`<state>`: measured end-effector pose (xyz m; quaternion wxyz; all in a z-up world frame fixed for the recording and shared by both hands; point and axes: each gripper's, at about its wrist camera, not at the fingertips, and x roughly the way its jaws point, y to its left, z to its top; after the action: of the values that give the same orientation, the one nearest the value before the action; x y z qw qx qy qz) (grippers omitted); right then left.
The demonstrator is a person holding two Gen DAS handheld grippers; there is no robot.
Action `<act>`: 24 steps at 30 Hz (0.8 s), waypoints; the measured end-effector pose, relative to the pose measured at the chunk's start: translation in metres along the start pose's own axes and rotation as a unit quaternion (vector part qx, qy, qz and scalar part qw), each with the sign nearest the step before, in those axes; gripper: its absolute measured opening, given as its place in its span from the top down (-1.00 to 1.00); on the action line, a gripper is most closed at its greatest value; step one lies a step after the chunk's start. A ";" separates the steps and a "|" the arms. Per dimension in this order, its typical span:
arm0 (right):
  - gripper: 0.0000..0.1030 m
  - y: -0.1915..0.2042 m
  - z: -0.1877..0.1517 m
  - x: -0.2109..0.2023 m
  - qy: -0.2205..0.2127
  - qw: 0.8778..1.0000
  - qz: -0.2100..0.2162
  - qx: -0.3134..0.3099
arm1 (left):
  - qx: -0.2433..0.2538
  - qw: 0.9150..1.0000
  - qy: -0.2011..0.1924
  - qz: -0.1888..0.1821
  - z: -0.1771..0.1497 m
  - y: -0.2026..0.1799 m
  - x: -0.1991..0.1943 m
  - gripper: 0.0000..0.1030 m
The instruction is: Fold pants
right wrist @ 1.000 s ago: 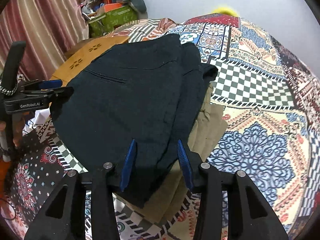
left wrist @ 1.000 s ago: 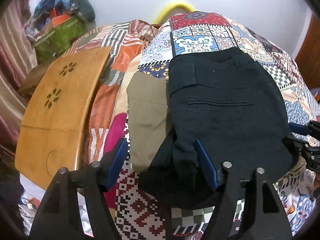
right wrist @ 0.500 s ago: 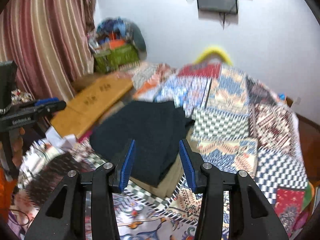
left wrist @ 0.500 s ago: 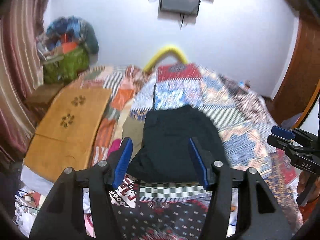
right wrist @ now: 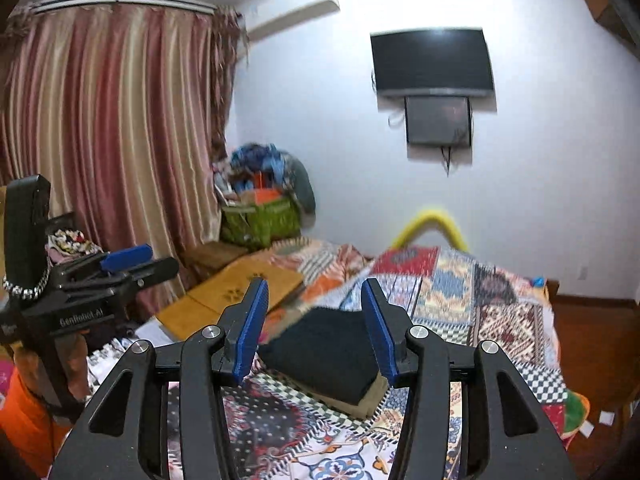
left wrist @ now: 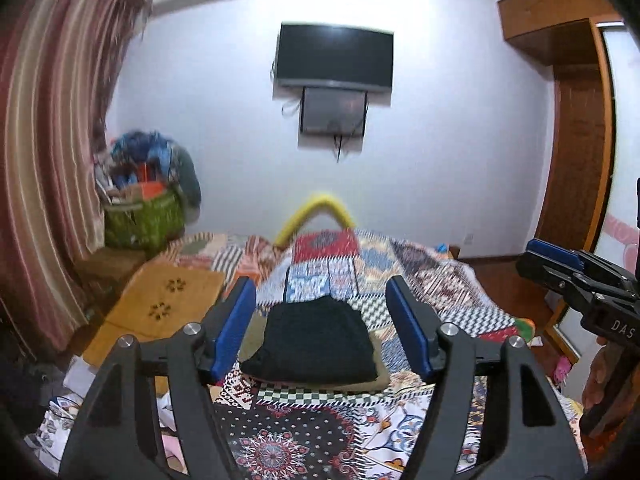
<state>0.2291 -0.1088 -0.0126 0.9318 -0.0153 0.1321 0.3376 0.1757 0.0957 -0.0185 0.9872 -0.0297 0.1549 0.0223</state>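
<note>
Left gripper fills the foreground, blue pads apart, jaws opening, nothing between them. Beyond it, folded black pants sit on top of an olive garment, both on a patchwork bedspread. Wooden board lies at the bed's left side. Green bag stuffed with clothes stands by the striped curtain. TV on the white wall with a smaller box under it. Yellow curved tube behind the bed. Right gripper enters at right edge, a hand under it. Wooden wardrobe at right.
</note>
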 end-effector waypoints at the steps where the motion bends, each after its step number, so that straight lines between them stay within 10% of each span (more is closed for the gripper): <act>1: 0.11 0.004 0.000 -0.009 -0.008 1.000 0.000 -0.002 | 0.001 1.000 -0.011 0.001 0.001 -0.004 -0.013 -0.35; 17: -0.94 0.035 -0.012 -0.069 -0.078 0.997 -0.025 0.005 | 0.013 0.996 -0.091 0.000 -0.012 -0.035 -0.123 -0.99; 24: -1.00 0.038 -0.017 -0.080 -0.083 0.996 -0.040 0.008 | 0.009 0.996 -0.089 0.002 -0.019 -0.036 -0.130 -0.99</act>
<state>0.1415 -0.1315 -0.0061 0.9526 0.0152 0.0568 0.2986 0.0481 0.0541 0.0049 0.9973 -0.0182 0.0671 0.0254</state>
